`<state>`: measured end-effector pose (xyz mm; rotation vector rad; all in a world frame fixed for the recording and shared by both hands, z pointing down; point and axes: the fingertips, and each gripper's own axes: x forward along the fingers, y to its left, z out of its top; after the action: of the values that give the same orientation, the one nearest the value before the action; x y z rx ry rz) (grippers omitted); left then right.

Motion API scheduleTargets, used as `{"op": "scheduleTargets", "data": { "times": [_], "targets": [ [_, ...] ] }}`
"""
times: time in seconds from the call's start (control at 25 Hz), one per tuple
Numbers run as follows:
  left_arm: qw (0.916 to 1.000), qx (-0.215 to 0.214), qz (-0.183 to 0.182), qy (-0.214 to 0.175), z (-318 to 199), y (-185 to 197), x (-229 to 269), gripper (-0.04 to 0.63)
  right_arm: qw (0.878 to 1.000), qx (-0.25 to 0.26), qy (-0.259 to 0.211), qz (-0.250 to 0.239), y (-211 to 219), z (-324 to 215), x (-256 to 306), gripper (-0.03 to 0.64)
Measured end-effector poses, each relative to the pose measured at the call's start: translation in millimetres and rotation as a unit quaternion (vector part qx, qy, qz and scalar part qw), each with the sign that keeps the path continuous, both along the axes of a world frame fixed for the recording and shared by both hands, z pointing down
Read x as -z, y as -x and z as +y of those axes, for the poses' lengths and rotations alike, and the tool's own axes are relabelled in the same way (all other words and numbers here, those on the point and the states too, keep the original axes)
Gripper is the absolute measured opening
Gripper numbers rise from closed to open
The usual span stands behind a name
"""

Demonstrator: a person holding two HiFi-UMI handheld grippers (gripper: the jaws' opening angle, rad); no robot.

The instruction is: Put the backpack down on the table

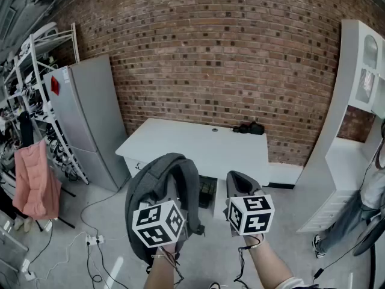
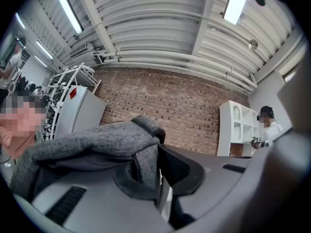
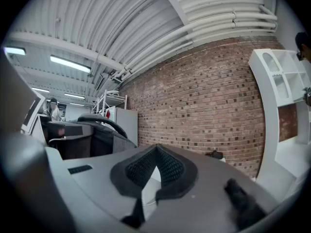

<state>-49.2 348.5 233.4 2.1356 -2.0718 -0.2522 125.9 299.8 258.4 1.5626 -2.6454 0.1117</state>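
A grey backpack [image 1: 153,185] hangs in the air in front of me, short of the white table [image 1: 198,143]. My left gripper [image 1: 168,200] is shut on its grey top strap [image 2: 141,164], and in the left gripper view the fabric is pinched between the pads while the rest of the bag [image 2: 87,142] drapes to the left. Beside it, my right gripper [image 1: 240,185] points level at the table. Its dark pads [image 3: 167,171] meet at the tip with nothing between them. The backpack [image 3: 97,130] shows at the left in the right gripper view.
A small black object [image 1: 248,128] lies at the table's far right edge by the brick wall. A grey fridge [image 1: 84,119] and racks with a pink jacket [image 1: 36,182] stand left. A white shelf unit [image 1: 355,131] and a person [image 1: 367,209] are right. Cables [image 1: 93,239] lie on the floor.
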Motion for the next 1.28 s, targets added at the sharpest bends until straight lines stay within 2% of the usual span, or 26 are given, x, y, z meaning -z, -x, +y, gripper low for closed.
{"op": "scheduleTargets", "data": {
  "times": [0.24, 0.48, 0.72, 0.88, 1.12, 1.28],
  "targets": [
    [0.9994, 0.027, -0.011, 0.018, 6.3, 1.5, -13.9, 0.031, 1.000, 0.008, 0.003, 0.004, 2.3, 1.4, -6.5, 0.029],
    [0.9994, 0.029, 0.005, 0.019, -1.9, -1.1, -13.6, 0.031, 1.000, 0.020, 0.006, -0.014, 4.7, -12.4, -7.1, 0.029],
    [0.9986, 0.052, 0.005, -0.002, -14.6, 3.0, -8.3, 0.031, 0.999, 0.027, -0.007, -0.016, -3.2, -33.9, -6.1, 0.031],
    [0.9975, 0.069, 0.000, -0.018, -19.9, 11.1, -0.8, 0.031, 0.999, 0.023, 0.005, -0.036, -13.1, -53.6, -13.4, 0.031],
    [0.9962, 0.084, -0.020, 0.003, -41.3, 18.5, -9.3, 0.031, 0.998, 0.033, 0.026, -0.042, -8.7, -80.2, -31.9, 0.031],
    [0.9947, 0.099, -0.020, 0.015, -57.1, 30.3, -16.7, 0.031, 0.998, 0.039, 0.030, -0.039, -1.5, -100.6, -38.2, 0.031]
  ]
}}
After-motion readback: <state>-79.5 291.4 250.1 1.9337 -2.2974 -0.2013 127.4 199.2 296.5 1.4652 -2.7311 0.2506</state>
